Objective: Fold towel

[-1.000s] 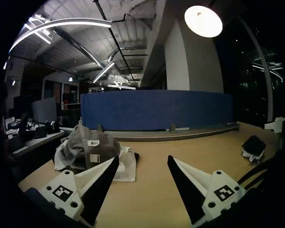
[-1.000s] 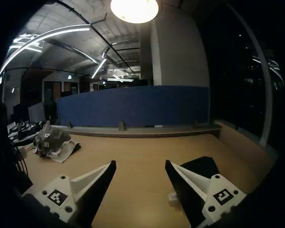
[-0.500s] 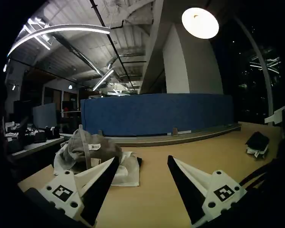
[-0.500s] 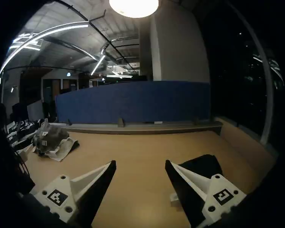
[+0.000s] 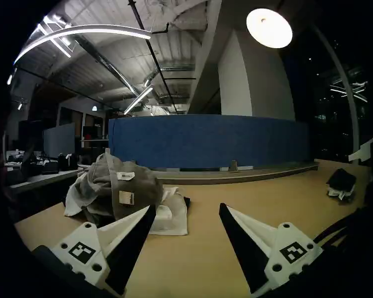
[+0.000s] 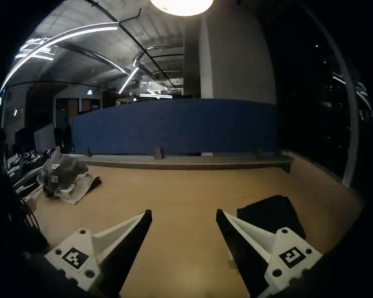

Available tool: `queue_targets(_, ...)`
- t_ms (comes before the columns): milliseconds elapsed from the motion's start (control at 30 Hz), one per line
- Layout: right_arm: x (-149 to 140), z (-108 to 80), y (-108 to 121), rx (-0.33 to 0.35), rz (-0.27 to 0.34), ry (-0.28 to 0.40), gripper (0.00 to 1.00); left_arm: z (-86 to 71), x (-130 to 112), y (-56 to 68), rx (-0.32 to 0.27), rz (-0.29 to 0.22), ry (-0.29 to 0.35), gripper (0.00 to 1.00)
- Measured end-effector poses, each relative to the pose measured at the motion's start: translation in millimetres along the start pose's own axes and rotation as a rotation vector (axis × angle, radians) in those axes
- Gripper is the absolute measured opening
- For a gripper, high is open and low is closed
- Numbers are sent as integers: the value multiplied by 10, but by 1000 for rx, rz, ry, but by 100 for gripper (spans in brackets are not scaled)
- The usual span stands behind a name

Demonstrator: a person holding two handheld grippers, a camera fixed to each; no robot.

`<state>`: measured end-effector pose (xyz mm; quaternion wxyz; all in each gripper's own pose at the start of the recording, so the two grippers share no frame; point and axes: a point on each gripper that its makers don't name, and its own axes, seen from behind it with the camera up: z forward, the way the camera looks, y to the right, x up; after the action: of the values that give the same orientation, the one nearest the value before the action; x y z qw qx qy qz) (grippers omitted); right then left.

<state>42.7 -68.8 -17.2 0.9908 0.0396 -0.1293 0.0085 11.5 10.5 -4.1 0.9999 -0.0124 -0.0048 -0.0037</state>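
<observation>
Left gripper (image 5: 186,206): my fingers are apart with nothing between them, hovering over the wooden table (image 5: 266,198). Just ahead-left of my left finger is a crumpled grey towel heap (image 5: 119,191) with tags, sitting on a white towel (image 5: 174,218) spread flat on the table. The fingertip overlaps the heap in the left gripper view; I can't tell if it touches. Far ahead-right is a small black folded cloth (image 5: 341,180) near the table edge.

Right gripper (image 6: 183,212): fingers apart too, empty, above the table. The black cloth lies just past my right finger, partly hidden by it. It is probably a folded towel, but too dark to be sure. The grey heap is well off to the front-left. Farther out, a blue partition (image 6: 176,126) runs along the table's far edge, with a ceiling lamp (image 6: 181,5) overhead.
</observation>
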Motion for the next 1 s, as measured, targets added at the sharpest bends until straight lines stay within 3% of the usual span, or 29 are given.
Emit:
queue_targets(267, -6, 53, -75, 9, -4, 3, 100, 17, -114, -48, -1, -21, -8, 94)
queue_targets(500, -46, 53, -73, 4, -6, 3, 100, 40, -105, -21, -10, 5, -3, 94)
queue_targets(767, 0, 26, -45, 8, -3, 34, 100, 29, -78, -35, -11, 1, 9, 94)
queue_targets(1000, 245, 42, 14, 17, 1, 106, 100, 12, -103, -33, -12, 4, 9, 95)
